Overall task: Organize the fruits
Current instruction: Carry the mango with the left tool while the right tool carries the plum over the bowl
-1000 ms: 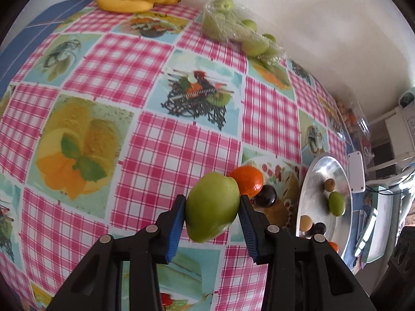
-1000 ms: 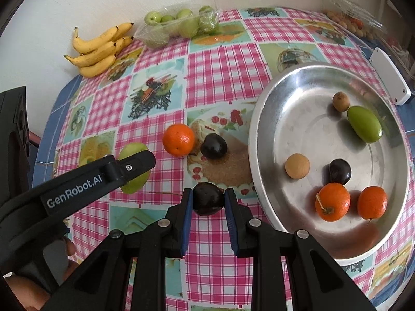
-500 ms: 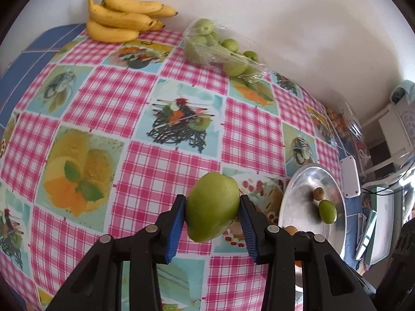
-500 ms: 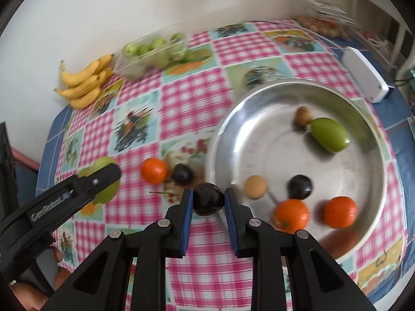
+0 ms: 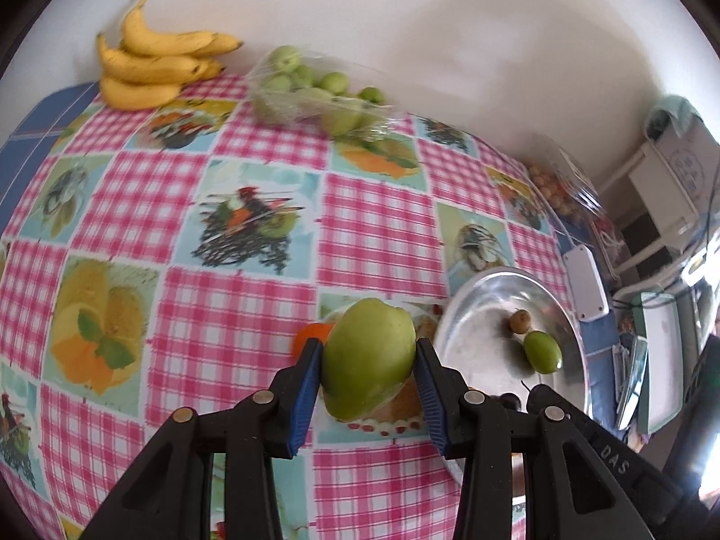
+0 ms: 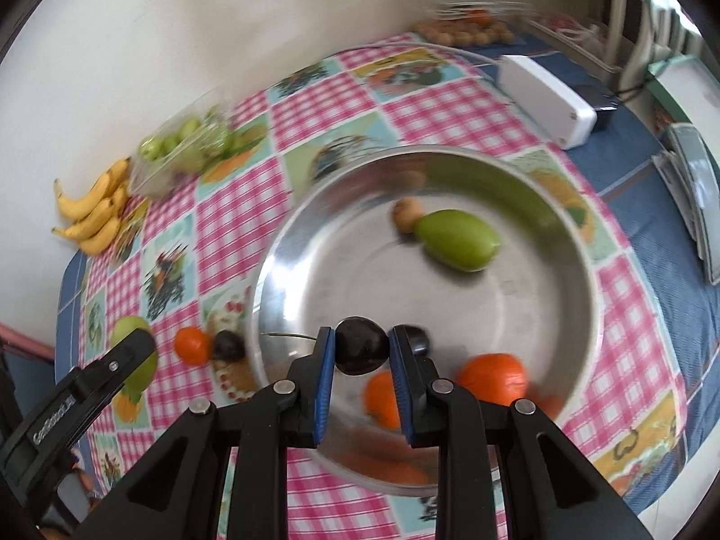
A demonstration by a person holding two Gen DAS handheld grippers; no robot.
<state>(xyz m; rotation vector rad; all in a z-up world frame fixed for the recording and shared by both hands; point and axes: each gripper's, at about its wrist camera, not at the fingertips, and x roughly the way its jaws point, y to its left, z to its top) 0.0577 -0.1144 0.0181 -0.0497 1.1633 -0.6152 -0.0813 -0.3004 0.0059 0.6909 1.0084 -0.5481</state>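
Both tools carry fruit toward the steel bowl (image 6: 580, 270) on a kitchen table (image 5: 234, 324) spread with a glossy pink-check oilcloth. A second ago the right tool (image 6: 362, 353) hung over the cloth just short of the bowl's rim; now the dark plum (image 6: 361, 351) clamped tight between its blue ribbed pads sits above the bowl's near side. The left tool (image 5: 369, 364), its jaws part-way open and pressing on a large green mango (image 5: 369, 355), has swung the same way, so that the bowl, earlier a sliver at the frame's edge, fills more of its view.

By the look of it, delivery is close for the plum and a little further off for the mango, which is above the cloth beside the rim.

Already in the bowl lie a smooth oval green fruit (image 6: 456, 239) touching a small, rough brown one (image 6: 406, 213), two dimpled oranges (image 6: 492, 378) and another dark plum (image 6: 416, 339), half hidden behind a pad. One orange (image 6: 192, 345) and one dark plum (image 6: 228, 345) wait on the cloth just beside the bowl's left rim, touching each other.

The bowl is shallow, round and brightly polished, so round fruit may roll once released. Against the wall rest a curved bunch of yellow bananas (image 5: 153, 67) and a clear, crinkled plastic pack of small green fruits (image 5: 315, 94).
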